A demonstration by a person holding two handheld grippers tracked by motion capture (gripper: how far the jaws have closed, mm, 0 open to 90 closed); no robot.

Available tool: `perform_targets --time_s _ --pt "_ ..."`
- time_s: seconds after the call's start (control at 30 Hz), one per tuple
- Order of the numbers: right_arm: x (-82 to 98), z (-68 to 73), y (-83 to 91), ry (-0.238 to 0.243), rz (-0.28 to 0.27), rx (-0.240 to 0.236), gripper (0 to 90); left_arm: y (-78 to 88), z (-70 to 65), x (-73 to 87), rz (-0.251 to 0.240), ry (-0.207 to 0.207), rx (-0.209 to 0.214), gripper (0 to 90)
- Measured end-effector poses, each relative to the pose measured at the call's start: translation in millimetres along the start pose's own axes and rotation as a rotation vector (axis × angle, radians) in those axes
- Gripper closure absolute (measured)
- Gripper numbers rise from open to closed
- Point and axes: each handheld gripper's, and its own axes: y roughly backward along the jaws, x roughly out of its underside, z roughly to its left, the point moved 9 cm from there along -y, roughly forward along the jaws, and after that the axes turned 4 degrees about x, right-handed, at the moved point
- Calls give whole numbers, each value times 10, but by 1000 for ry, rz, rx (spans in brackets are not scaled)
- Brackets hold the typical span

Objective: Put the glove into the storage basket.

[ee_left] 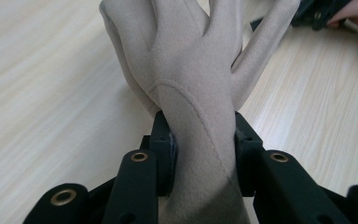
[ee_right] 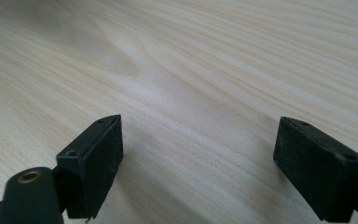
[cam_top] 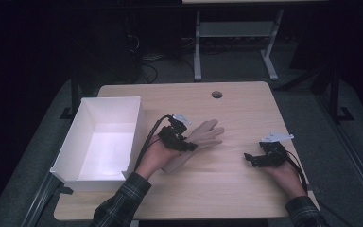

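A beige suede-like glove [cam_top: 209, 134] is lifted a little off the wooden table [cam_top: 236, 194], its fingers spread and pointing toward the far right. My left gripper [cam_top: 188, 144] is shut on the glove's wrist. In the left gripper view both black pads press the wrist of the glove [ee_left: 186, 60] from either side, so my left gripper [ee_left: 204, 154] has a firm hold. My right gripper [cam_top: 248, 158] rests low on the table at the right, pointing left. In the right gripper view my right gripper [ee_right: 198, 158] is open over bare wood, with nothing between its jaws.
A white open box [cam_top: 82, 118] stands at the table's left edge, close beside my left forearm. A round cable hole [cam_top: 217, 94] sits near the far edge. Beyond the table are a desk frame and cables on a dark floor.
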Motion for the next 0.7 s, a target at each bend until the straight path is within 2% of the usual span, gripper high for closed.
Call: perform_targets --time_s 0.03,0.2,0.3,0.43,0.57,0.7 --pt "0 0 0 1 0 0 153 23 -1 -19 -11 13 1 679" --pt "2 3 1 -3 2 -1 152 183 7 -74 -5 25 -21 679" --pt "2 1 0 -3 4 0 148 259 9 -94 13 7 -34 678" --pt "3 -1 0 -4 4 1 145 326 0 -142 -2 18 -38 678" --pt "3 -1 0 -4 4 1 145 432 7 -188 24 0 -48 678" --pt "3 0 0 -4 4 1 145 571 51 -247 5 7 -66 679"
